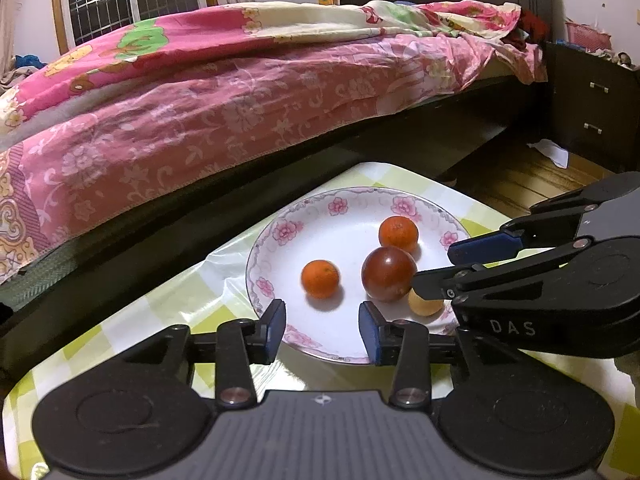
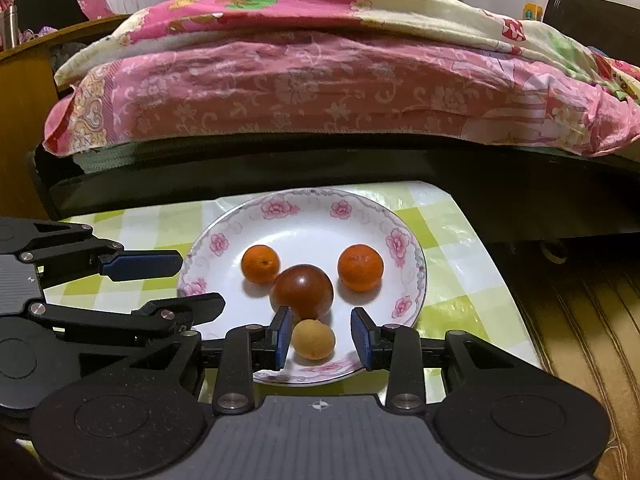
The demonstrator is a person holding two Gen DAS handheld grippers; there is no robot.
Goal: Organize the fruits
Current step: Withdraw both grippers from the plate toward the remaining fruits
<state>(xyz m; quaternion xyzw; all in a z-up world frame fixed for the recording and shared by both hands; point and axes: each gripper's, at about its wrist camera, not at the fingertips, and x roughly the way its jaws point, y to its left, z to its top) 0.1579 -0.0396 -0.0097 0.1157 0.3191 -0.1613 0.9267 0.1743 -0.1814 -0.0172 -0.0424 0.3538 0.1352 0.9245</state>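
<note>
The small round tan fruit (image 2: 313, 339) lies on the floral-rimmed white china plate (image 2: 416, 264) between the jaws of the right gripper (image 2: 321, 338), which stand apart; whether the left pad touches it I cannot tell. The dark red round fruit (image 2: 302, 291) sits just beyond. The left gripper (image 1: 323, 326) hangs part open and empty over the near rim. "DAS" reads on the right gripper's body.

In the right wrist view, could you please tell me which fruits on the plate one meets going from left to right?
Left orange → dark red fruit → right orange. The small tan fruit lies in front of the dark red one, overlapping it in this order, so I leave it out.
</note>
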